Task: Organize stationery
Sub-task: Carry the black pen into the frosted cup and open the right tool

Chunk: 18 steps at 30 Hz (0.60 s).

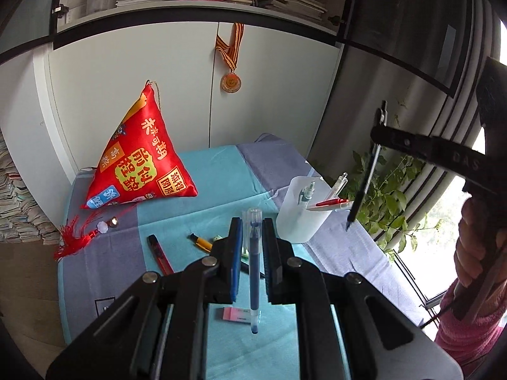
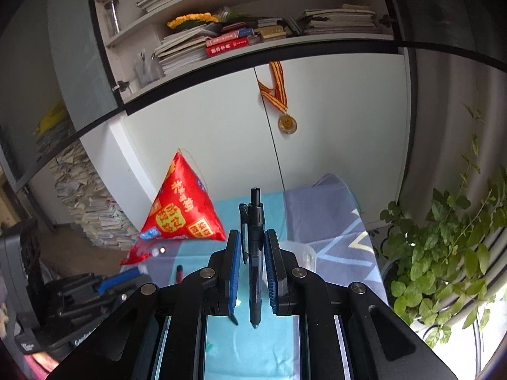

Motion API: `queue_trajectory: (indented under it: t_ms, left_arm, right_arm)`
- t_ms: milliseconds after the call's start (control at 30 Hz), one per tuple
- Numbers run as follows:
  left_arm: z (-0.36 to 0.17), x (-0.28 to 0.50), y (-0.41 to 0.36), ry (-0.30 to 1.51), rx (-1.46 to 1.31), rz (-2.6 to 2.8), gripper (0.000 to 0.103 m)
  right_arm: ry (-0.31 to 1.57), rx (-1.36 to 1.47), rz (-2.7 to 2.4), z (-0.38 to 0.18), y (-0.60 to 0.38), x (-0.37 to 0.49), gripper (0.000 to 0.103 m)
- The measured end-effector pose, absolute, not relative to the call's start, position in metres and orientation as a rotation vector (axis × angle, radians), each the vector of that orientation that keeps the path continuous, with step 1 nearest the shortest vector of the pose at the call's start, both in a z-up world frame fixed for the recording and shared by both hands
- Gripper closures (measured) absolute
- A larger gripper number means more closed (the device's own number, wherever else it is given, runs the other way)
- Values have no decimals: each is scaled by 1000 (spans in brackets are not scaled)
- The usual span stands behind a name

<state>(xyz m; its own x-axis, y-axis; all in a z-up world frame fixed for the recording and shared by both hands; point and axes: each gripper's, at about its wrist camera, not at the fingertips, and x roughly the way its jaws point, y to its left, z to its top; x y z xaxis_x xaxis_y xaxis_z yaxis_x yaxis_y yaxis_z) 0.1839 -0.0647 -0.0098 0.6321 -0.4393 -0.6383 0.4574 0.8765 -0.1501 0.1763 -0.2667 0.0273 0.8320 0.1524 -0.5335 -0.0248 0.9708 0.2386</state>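
My left gripper is shut on a blue capped pen, held upright above the table. A translucent white cup with several pens stands just right of it. My right gripper is shut on a black click pen, tip down; in the left wrist view this pen hangs beside and above the cup's right rim. On the cloth lie a red-black pen, a yellow-black pen and a pink eraser.
A red tetrahedral cushion with a tassel sits at the table's back left. A white cabinet with a hanging medal stands behind. A leafy plant grows at the right by the window. Stacked books stand left.
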Motion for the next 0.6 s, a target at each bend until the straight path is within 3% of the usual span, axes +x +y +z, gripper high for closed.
queue_trajectory:
  t_ms: [600]
  left_arm:
    - [-5, 180, -64, 713, 24, -522, 93]
  right_arm:
    - [571, 214, -40, -5, -288, 243, 87]
